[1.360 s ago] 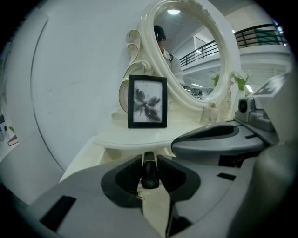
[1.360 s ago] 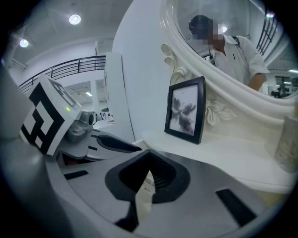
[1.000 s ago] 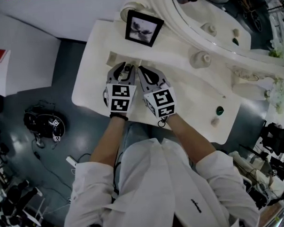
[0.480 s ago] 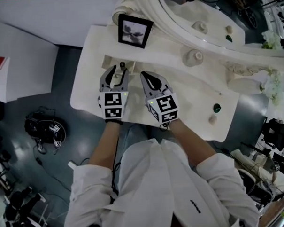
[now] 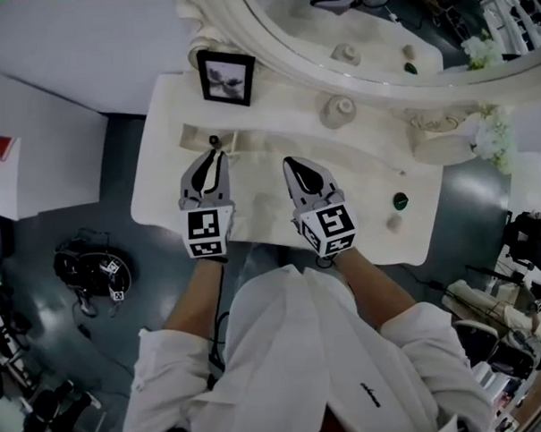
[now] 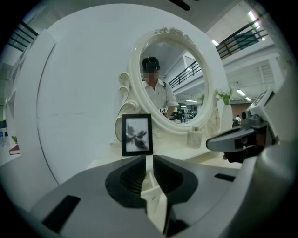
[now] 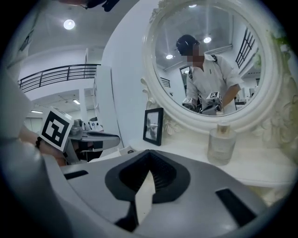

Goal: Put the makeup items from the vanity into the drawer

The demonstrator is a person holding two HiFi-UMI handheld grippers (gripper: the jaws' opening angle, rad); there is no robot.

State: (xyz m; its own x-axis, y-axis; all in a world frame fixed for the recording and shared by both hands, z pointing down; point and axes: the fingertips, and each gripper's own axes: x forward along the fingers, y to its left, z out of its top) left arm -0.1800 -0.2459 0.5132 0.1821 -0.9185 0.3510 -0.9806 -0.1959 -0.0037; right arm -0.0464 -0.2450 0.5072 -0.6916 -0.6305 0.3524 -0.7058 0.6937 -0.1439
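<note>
Both grippers hover over the white vanity top. My left gripper has just been closing; a narrow gap remains between its jaws and nothing is in it. It points at a shallow white compartment with a small dark piece at its edge. My right gripper is shut and empty, its tips meeting. A small green round item and a small beige item lie at the vanity's right end, well away from both grippers.
A black-framed picture and a clear perfume bottle stand at the back, under the oval mirror. White ornaments sit at the back right. Cables and gear lie on the dark floor to the left.
Both grippers have lifted and drawn back from the compartment, and the right one has swung away to the right. The left jaws widened, then narrowed again.
</note>
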